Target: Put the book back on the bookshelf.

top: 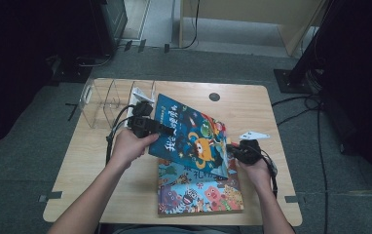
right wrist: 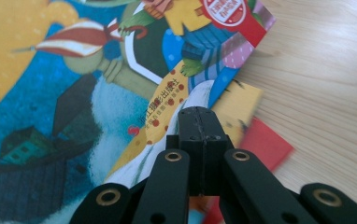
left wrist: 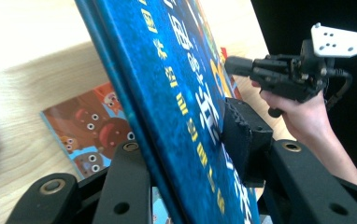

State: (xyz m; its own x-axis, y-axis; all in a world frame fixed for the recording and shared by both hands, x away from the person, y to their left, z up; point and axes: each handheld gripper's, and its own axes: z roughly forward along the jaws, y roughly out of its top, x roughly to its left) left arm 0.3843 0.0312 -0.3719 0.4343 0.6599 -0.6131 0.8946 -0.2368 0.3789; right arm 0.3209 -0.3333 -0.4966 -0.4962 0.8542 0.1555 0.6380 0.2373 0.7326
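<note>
Blue hardcover picture book (top: 190,137) raised off the pale wooden table (top: 252,107), tilted above a stack of colourful picture books (top: 198,194). Left gripper (top: 167,130) straddling its upper left edge, one pad (left wrist: 242,140) against the cover, far jaw hidden behind the board; grip not certain. Right gripper (top: 232,151) fully shut with nothing between the jaws, tips merely nudging the right edge. Likely slipped or swung down onto the stack if the left pinch was shallow. Clear acrylic divider rack (top: 107,102) close behind, easily knocked.

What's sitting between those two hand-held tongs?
The tilted blue picture book, seen in the high view: left tongs straddle its left edge, right tongs at its right.
</note>
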